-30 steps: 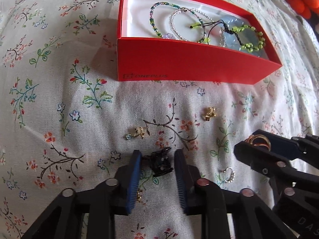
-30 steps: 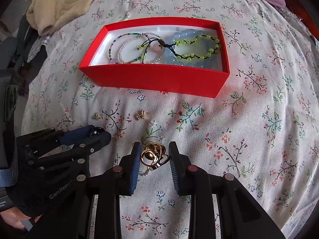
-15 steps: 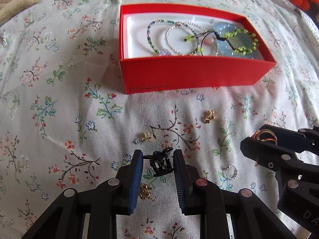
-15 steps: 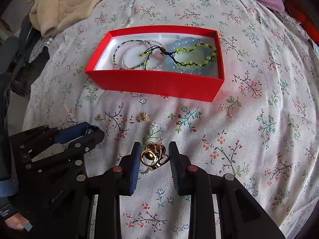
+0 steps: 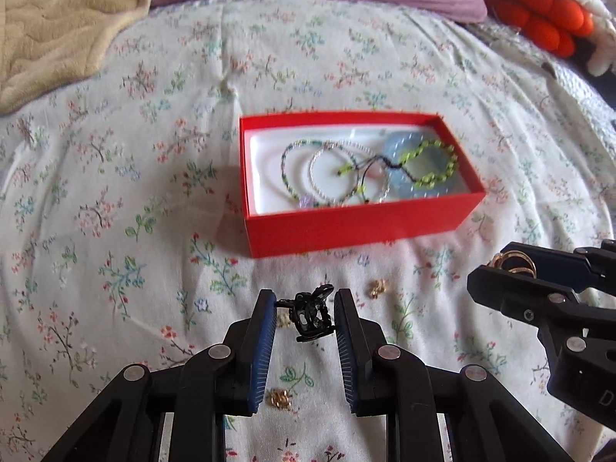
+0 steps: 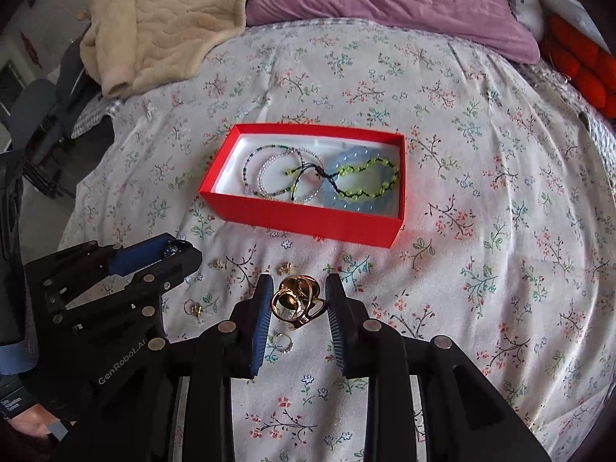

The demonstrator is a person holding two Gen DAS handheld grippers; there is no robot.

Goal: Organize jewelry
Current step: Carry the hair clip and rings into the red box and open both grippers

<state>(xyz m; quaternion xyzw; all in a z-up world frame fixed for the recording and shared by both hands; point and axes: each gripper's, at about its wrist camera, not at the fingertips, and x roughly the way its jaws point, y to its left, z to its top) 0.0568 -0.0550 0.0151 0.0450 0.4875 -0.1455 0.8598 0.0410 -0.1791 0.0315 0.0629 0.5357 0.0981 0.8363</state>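
Note:
My left gripper (image 5: 306,308) is shut on a small black jewelry piece (image 5: 310,313) and holds it above the floral bedsheet. My right gripper (image 6: 298,298) is shut on a gold ring cluster (image 6: 296,300), also held above the sheet; it shows in the left wrist view (image 5: 514,261) too. A red box (image 5: 358,227) with a white inside lies ahead of both and holds several beaded bracelets (image 5: 369,177). It also shows in the right wrist view (image 6: 308,221). Small gold earrings (image 5: 377,287) (image 5: 280,398) and a silver hoop (image 6: 284,342) lie loose on the sheet below the grippers.
A beige quilted blanket (image 6: 165,19) lies at the far left and a purple pillow (image 6: 385,0) at the back. Orange cushions (image 5: 539,19) sit at the far right. The bed edge drops off at the left (image 6: 57,192).
Both grippers have risen and pulled back from the sheet with their pieces held. The red box now looks smaller and farther off.

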